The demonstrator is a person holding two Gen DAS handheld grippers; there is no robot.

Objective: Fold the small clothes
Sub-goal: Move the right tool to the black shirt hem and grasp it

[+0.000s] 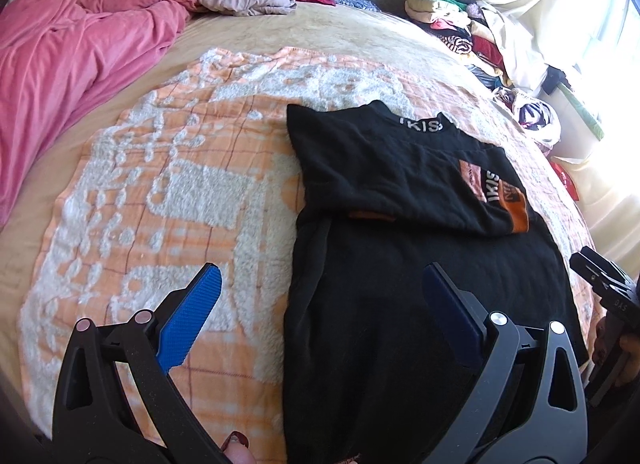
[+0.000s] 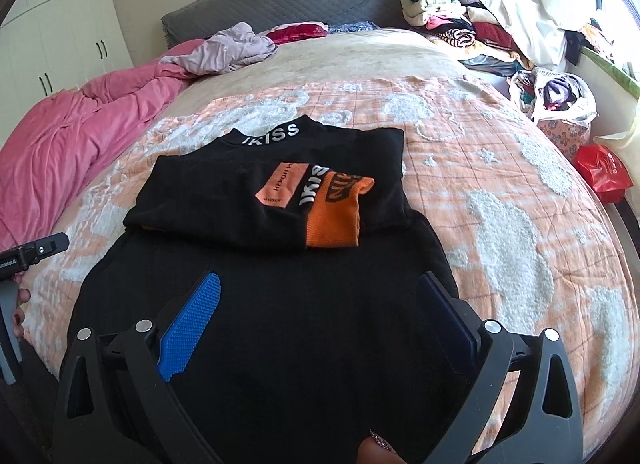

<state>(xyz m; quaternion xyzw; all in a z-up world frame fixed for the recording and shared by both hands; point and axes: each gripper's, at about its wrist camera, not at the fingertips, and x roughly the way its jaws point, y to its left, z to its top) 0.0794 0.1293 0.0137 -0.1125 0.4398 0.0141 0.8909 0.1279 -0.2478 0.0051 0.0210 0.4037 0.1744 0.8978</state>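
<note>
Both grippers hang with their blue-padded fingers spread wide and nothing between them. Left gripper [image 1: 320,304] straddles the left edge of the black top [image 1: 400,264]: its left finger [image 1: 192,312] is over the orange-and-white blanket [image 1: 160,191], its right finger over black cloth. Right gripper [image 2: 320,312] hovers wholly over the lower part of the same black top [image 2: 260,304]; the other tool's black body [image 2: 36,250] shows at nine o'clock in its view, with fingers of the person's hand [image 2: 18,316] below it.

From the right gripper, the top spreads from the near edge toward twelve o'clock. Its upper half is already folded down, the collar lettered "IKISS" farthest away, and an orange-cuffed sleeve [image 2: 336,215] lies across the fold just ahead.

Around it, nothing lies on the blanket. A pink duvet [image 2: 80,135] is heaped at ten o'clock, a pale crumpled garment [image 2: 228,47] at eleven, a pile of clothes [image 2: 460,19] at one, and a red bag [image 2: 604,171] at two, all well apart from the top.
</note>
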